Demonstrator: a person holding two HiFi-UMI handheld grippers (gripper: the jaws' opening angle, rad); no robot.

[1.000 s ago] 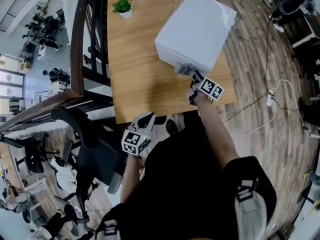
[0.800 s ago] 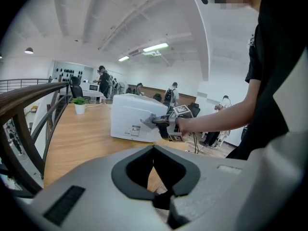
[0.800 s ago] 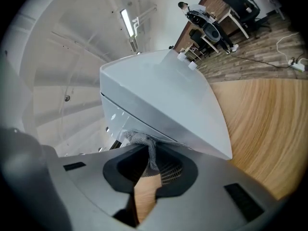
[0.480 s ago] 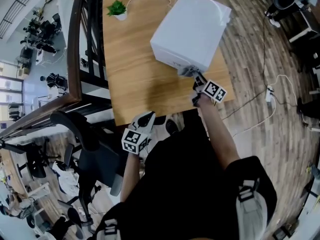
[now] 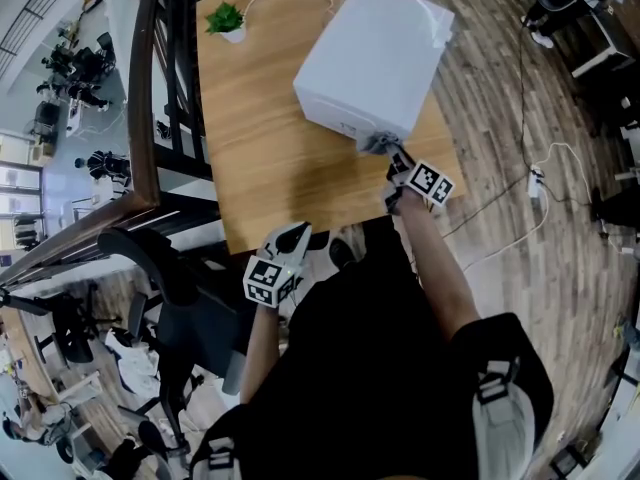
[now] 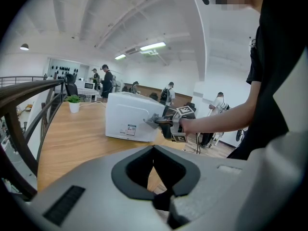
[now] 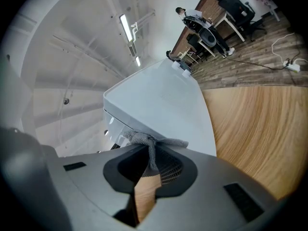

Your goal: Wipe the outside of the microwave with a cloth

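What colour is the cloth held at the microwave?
Grey. The small grey woven cloth shows best in the right gripper view.

Bare table [image 5: 260,158] left of the microwave [image 5: 370,58] lies open; potted plant [image 5: 226,20] at far corner, railing [image 5: 145,98] along left edge.

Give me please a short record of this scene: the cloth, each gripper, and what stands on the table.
cloth: grey, pressed against the near corner of the white microwave
right gripper: closed on the cloth
left gripper: jaws together, nothing between them, held off the table's near edge
table: wooden, carries the microwave and a small potted plant at its far corner
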